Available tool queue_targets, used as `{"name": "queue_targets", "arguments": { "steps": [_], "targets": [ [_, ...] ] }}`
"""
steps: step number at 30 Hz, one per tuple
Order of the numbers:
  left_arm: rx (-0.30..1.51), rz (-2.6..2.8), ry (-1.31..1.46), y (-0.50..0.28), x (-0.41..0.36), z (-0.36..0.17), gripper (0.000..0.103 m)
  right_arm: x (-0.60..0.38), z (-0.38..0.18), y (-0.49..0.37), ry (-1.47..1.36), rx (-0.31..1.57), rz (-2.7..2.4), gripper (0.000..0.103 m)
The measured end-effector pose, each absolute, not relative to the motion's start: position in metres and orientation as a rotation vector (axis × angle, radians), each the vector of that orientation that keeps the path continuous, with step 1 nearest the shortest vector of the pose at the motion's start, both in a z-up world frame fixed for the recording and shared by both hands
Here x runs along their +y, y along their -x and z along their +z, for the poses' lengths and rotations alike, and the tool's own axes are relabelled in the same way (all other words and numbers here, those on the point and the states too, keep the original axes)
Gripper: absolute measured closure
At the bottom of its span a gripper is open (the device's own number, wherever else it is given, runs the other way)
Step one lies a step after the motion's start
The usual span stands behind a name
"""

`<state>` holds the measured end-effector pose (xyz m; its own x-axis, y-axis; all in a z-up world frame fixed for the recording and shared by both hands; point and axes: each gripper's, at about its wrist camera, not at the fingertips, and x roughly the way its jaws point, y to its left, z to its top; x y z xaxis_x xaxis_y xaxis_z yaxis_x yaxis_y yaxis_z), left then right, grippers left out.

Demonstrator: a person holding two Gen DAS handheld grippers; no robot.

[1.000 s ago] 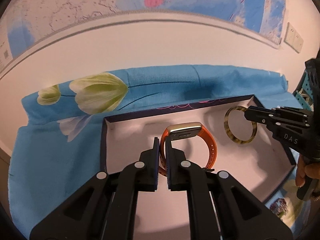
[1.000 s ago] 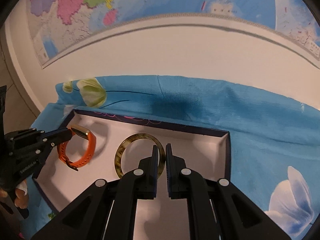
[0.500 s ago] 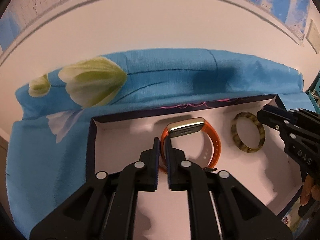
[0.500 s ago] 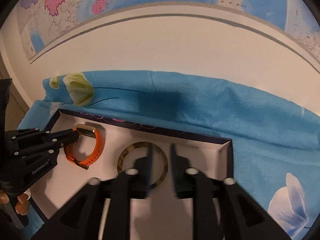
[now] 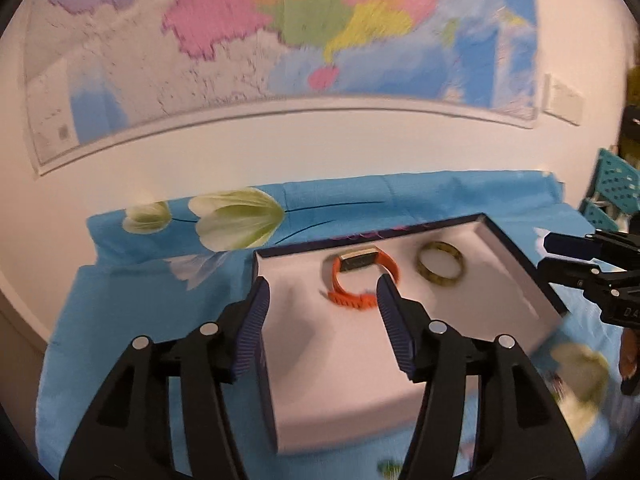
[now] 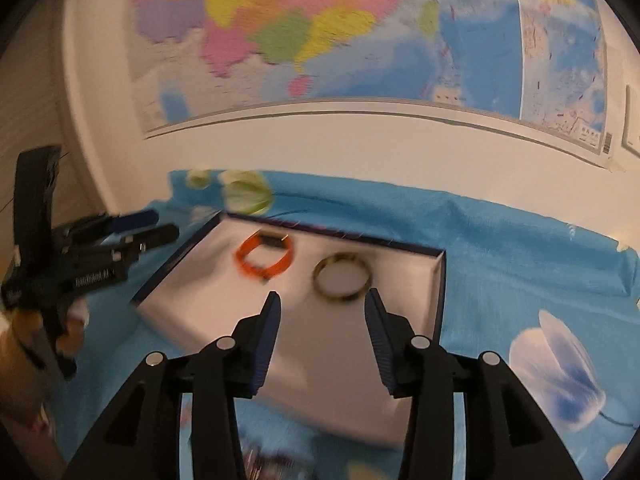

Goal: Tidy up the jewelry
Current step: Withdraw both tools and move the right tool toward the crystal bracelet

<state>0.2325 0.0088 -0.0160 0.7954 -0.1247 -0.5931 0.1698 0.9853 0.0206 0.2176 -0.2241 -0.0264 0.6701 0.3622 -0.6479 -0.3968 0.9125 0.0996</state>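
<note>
An orange watch [image 5: 362, 278] [image 6: 264, 254] with a gold case lies in the white-lined jewelry box [image 5: 332, 380] [image 6: 438, 280]. To its right in the box rests a mottled olive bangle [image 5: 440, 269] [image 6: 341, 279]. My left gripper [image 5: 322, 296] hangs above the box's near-left part, jaws opening, nothing between them. My right gripper [image 6: 322, 306] hovers just in front of the bangle, jaws opening too and empty. Each gripper also shows at the edge of the other's view, the right gripper [image 5: 568, 258] and the left gripper [image 6: 160, 226].
The box sits on a blue cloth [image 5: 132, 320] [image 6: 520, 260] printed with pale flowers. A white wall with a large coloured map [image 5: 280, 32] stands close behind. Teal perforated baskets [image 5: 616, 192] are at the far right. A person's hand [image 6: 24, 332] holds the left gripper.
Both grippers let go and opened, the left off the orange watch, the right off the bangle. Both pulled back and up from the box, so watch and bangle look smaller and farther.
</note>
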Motion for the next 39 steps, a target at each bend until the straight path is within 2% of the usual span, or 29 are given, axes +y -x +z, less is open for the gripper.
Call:
{"name": "queue_targets", "arguments": {
  "steps": [9, 20, 27, 30, 31, 39],
  "targets": [
    [0.627, -0.260, -0.100, -0.155, 0.006, -0.033, 0.046, -0.227, -0.060, -0.148, 0.102, 0.819, 0.457, 0.062],
    [0.663, -0.352, -0.127, -0.111, -0.028, -0.059, 0.046, -0.227, -0.085, -0.127, 0.003, 0.876, 0.446, 0.068],
    [0.679, -0.370, -0.127, -0.106, -0.035, -0.064, 0.046, -0.234, -0.089, -0.127, -0.076, 0.892, 0.455, 0.077],
    [0.680, -0.379, -0.131, -0.104, -0.038, -0.065, 0.046, -0.234, -0.089, -0.126, -0.094, 0.898, 0.466, 0.088],
    [0.683, -0.383, -0.131, -0.104, -0.039, -0.065, 0.046, -0.234, -0.089, -0.125, -0.091, 0.898, 0.461, 0.097],
    [0.689, -0.395, -0.126, -0.103, -0.041, -0.066, 0.046, -0.240, -0.082, -0.120, -0.125, 0.873, 0.469, 0.103]
  ]
}}
